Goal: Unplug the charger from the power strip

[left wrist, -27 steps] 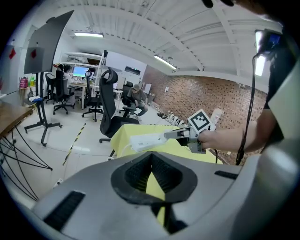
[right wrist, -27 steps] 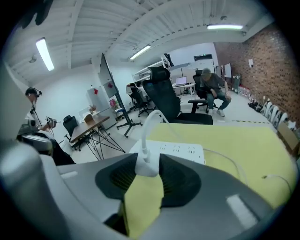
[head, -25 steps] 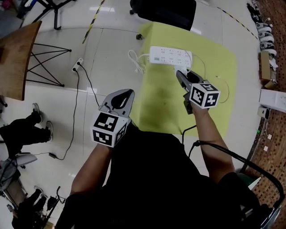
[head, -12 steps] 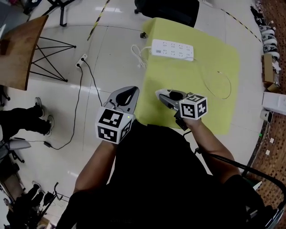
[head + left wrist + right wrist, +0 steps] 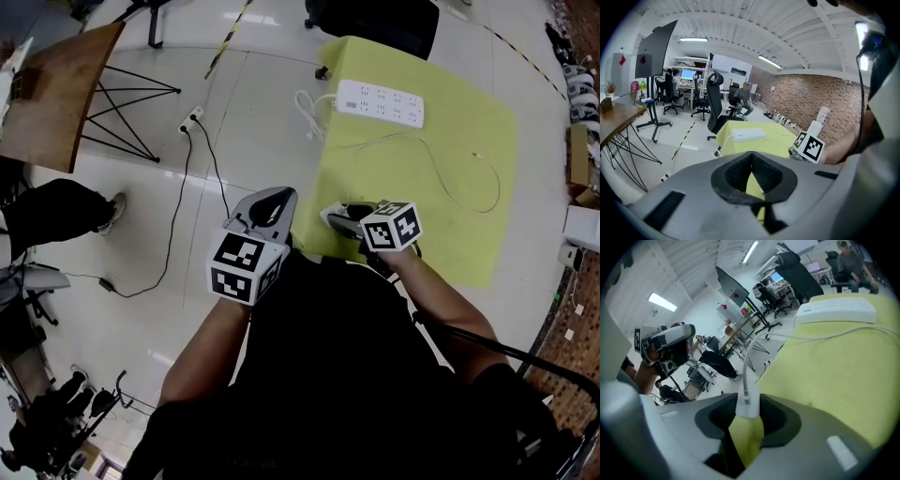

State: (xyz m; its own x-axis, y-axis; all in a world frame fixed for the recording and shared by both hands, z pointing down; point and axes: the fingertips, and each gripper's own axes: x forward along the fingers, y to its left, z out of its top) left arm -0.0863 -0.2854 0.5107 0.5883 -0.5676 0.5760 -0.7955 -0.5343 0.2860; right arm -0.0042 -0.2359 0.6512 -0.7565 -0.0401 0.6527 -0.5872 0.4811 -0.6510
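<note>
The white power strip (image 5: 380, 101) lies at the far edge of the yellow-green table (image 5: 469, 225), and it also shows in the right gripper view (image 5: 836, 310). My right gripper (image 5: 336, 217) hovers at the table's near edge, shut on the white charger (image 5: 746, 405). The charger's thin white cable (image 5: 441, 159) trails back across the cloth toward the strip. The charger stands clear of the strip. My left gripper (image 5: 272, 202) hangs left of the table over the floor, jaws shut with nothing between them (image 5: 751, 157).
The strip's own white cord (image 5: 309, 108) coils off the table's left side. On the floor lie a small socket block with a black cable (image 5: 190, 120). A wooden table (image 5: 56, 94) stands at left, a black office chair (image 5: 375, 23) behind the table, boxes at right (image 5: 581, 225).
My right gripper has drawn back from the power strip to the table's near edge and sunk a little, with the cable trailing after it. The left gripper has shifted slightly.
</note>
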